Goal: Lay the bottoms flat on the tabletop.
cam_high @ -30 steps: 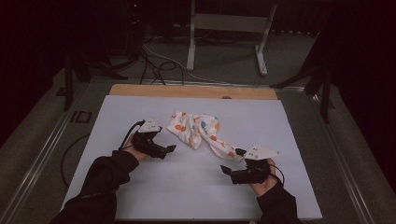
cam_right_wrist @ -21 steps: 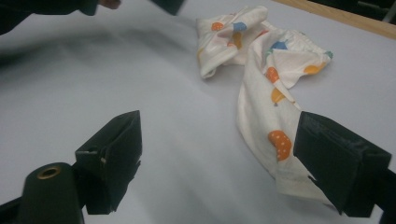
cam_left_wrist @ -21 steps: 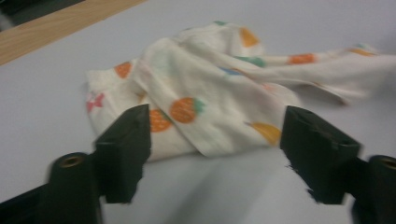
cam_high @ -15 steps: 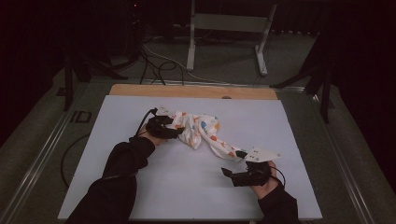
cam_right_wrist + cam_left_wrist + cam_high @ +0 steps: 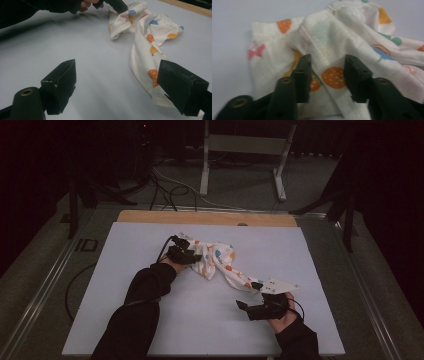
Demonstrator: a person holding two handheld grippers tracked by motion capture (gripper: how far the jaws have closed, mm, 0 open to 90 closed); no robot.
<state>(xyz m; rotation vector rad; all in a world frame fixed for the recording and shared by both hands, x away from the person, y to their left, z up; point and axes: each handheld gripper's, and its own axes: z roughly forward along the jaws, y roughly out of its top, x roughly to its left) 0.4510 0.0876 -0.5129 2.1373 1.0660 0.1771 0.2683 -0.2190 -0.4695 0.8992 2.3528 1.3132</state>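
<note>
Cloth [image 5: 220, 262] with coloured fruit prints lies crumpled in the middle of the white table [image 5: 125, 320] in the high view, one narrow end trailing toward the near right. The left gripper [image 5: 192, 257] sits at the cloth's left end, with a dark sleeve [image 5: 142, 305] reaching up to it. The right gripper [image 5: 244, 306] rests near the trailing end, just short of it.

Left gripper view: the two black jaws have just been closing and now straddle a raised fold of the cloth [image 5: 332, 75]; whether the pads already press on it, I cannot tell.

Right gripper view: the right gripper [image 5: 117, 85] has its jaws spread wide over bare table, the cloth's [image 5: 147, 47] tail passing just inside the right-hand jaw, not pinched. Farther off, the left gripper [image 5: 117, 6] is down on the cloth's far end.
</note>
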